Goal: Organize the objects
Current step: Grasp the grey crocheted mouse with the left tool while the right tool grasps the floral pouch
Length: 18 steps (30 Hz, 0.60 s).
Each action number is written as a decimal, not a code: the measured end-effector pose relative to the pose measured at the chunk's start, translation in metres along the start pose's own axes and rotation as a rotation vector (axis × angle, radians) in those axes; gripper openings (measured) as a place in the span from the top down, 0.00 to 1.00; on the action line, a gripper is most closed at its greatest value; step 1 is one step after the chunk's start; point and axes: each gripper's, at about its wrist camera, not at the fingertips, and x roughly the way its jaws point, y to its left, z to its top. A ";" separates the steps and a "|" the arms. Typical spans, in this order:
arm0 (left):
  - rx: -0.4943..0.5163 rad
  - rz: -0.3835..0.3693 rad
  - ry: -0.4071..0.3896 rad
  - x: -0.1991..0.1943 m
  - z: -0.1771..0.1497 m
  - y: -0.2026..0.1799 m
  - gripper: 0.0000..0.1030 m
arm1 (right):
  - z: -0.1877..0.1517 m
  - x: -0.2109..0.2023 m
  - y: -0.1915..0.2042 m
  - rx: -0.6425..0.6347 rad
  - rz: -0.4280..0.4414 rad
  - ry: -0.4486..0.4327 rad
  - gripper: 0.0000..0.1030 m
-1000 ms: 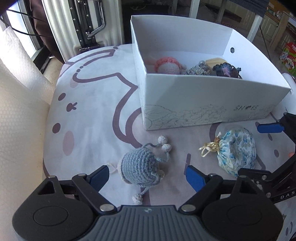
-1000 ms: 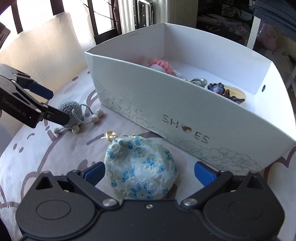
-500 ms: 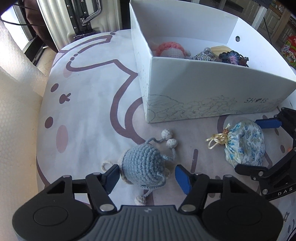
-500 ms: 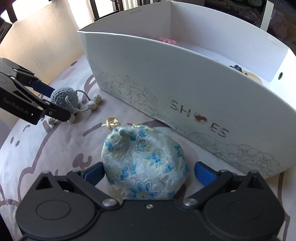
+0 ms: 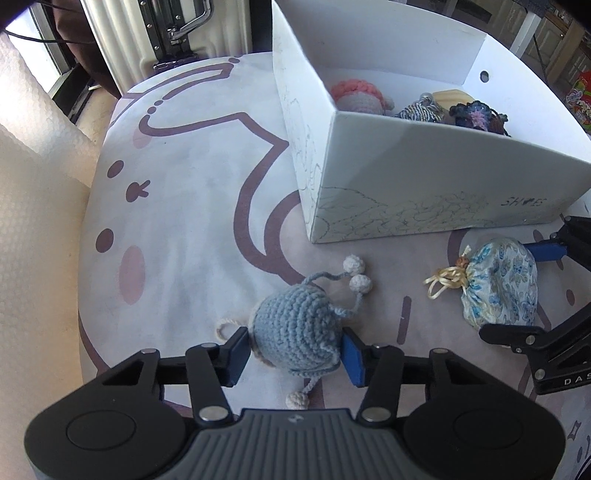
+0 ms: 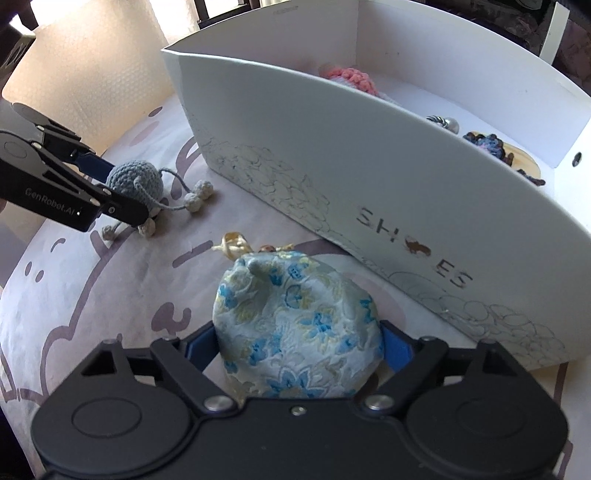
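Note:
My left gripper (image 5: pixel 293 354) is shut on a blue crocheted toy (image 5: pixel 295 334) with white pom-poms, which rests on the table; it also shows in the right wrist view (image 6: pixel 138 181). My right gripper (image 6: pixel 297 345) is shut on a floral drawstring pouch (image 6: pixel 295 332), which lies on the table in front of the box; it also shows in the left wrist view (image 5: pixel 498 288). A white shoe box (image 5: pixel 424 192) stands behind both and holds a pink crocheted toy (image 5: pixel 354 92) and several small items.
The table has a white cloth with purple line drawings (image 5: pixel 177 221). Bubble wrap (image 5: pixel 33 184) lies along the left edge. A silver suitcase (image 5: pixel 173 33) stands behind the table.
Both grippers moved forward and closed: the left one onto the blue crocheted toy, the right one onto the floral pouch. Both objects remain on the table.

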 end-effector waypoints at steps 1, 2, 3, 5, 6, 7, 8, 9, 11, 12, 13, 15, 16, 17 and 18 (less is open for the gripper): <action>0.002 -0.001 -0.004 -0.002 0.000 -0.001 0.49 | 0.002 -0.002 0.003 -0.008 -0.004 -0.005 0.16; 0.003 -0.003 -0.013 -0.006 0.000 -0.003 0.49 | 0.003 -0.005 0.005 -0.014 -0.004 -0.014 0.16; 0.005 -0.005 -0.024 -0.009 -0.001 -0.005 0.49 | 0.004 -0.007 0.006 -0.018 0.001 -0.022 0.16; 0.006 -0.010 -0.049 -0.019 -0.001 -0.008 0.49 | 0.007 -0.013 0.010 -0.021 0.009 -0.041 0.16; 0.005 -0.010 -0.060 -0.023 -0.001 -0.009 0.49 | 0.008 -0.017 0.012 -0.022 0.009 -0.051 0.16; 0.005 -0.009 -0.072 -0.028 -0.001 -0.010 0.49 | 0.008 -0.021 0.013 -0.024 0.008 -0.060 0.16; 0.005 -0.009 -0.084 -0.034 -0.001 -0.012 0.49 | 0.008 -0.026 0.014 -0.024 0.003 -0.070 0.16; 0.005 -0.009 -0.097 -0.039 -0.002 -0.014 0.49 | 0.008 -0.030 0.014 -0.022 -0.002 -0.079 0.16; 0.007 -0.010 -0.126 -0.051 -0.004 -0.018 0.49 | 0.007 -0.041 0.013 -0.010 -0.004 -0.098 0.16; 0.008 -0.009 -0.140 -0.056 -0.005 -0.020 0.49 | 0.006 -0.047 0.013 -0.001 -0.006 -0.109 0.16; 0.009 -0.007 -0.153 -0.060 -0.006 -0.022 0.49 | 0.006 -0.052 0.012 0.008 -0.008 -0.120 0.16; 0.012 -0.005 -0.175 -0.069 -0.007 -0.028 0.49 | 0.004 -0.064 0.010 0.025 -0.017 -0.141 0.16; 0.013 -0.005 -0.185 -0.074 -0.008 -0.031 0.49 | 0.003 -0.071 0.009 0.034 -0.022 -0.153 0.16; 0.015 -0.007 -0.194 -0.078 -0.008 -0.034 0.49 | 0.003 -0.076 0.010 0.043 -0.028 -0.163 0.16; 0.019 -0.008 -0.203 -0.082 -0.009 -0.037 0.49 | 0.003 -0.082 0.010 0.054 -0.033 -0.170 0.16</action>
